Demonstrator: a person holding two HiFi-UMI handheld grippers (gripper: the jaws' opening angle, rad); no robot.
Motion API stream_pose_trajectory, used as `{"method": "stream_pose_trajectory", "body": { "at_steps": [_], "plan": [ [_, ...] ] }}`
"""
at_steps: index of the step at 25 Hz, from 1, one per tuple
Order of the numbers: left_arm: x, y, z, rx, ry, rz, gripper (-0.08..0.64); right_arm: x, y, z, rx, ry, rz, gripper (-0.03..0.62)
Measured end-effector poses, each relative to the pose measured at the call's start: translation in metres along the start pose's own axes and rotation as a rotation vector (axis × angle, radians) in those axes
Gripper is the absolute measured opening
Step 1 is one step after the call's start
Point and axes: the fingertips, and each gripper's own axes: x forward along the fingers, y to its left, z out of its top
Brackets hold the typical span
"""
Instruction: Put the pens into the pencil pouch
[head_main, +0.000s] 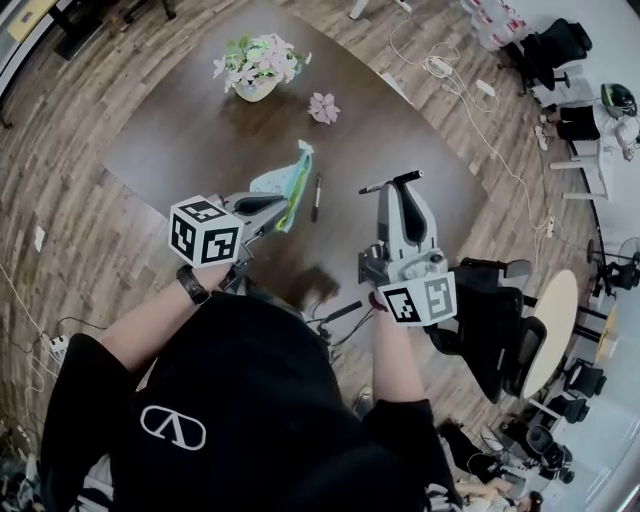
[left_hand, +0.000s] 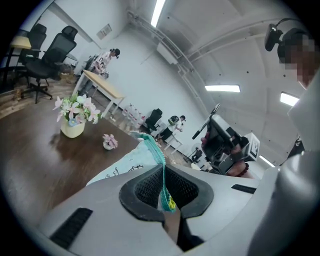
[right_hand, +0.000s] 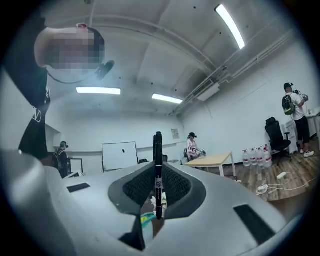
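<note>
Above the worktop (head_main: 190, 135), with the left hand-held gripper (head_main: 283, 204) pinching the pouch (head_main: 284, 180) by its zip edge and the right hand-held gripper (head_main: 402, 183) clamped on a pen (head_main: 372, 187), hold the mouth open and feed the pen in lengthwise.

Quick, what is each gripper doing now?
Left gripper: shut on the pale fabric pencil pouch with teal zipper.
Right gripper: shut on a slim black pen.

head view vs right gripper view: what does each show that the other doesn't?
Head view only: table, flower pot, loose pen, left gripper shut on the pouch. Right gripper view only: whiteboard, ceiling lights, water bottles. Both: right gripper shut on a black pen. A teal sliver below its jaws there may be the pouch; can't tell.
</note>
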Motion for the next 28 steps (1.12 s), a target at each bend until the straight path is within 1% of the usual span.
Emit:
{"method": "stream_pose_trajectory", "body": {
  "at_steps": [4,9,13,22,28],
  "plan": [
    [0.008,-0.012,0.011,0.020,-0.003,-0.032,0.017,0.005,0.024,0.024,0.018,-0.079,0.044,0.044],
    [0.014,-0.025,0.026,0.044,-0.015,-0.064,0.017,0.015,0.041,0.028,0.024,-0.104,0.069,0.044],
    [0.017,-0.035,0.036,0.056,-0.027,-0.087,0.017,0.021,0.045,0.016,0.048,-0.089,0.065,0.044],
    [0.016,-0.058,0.057,0.053,-0.074,-0.143,0.017,0.029,0.042,-0.009,0.048,-0.060,0.031,0.044],
    [0.011,-0.074,0.071,0.072,-0.112,-0.179,0.017,0.029,0.043,-0.029,0.053,-0.002,0.026,0.044]
  ]
}}
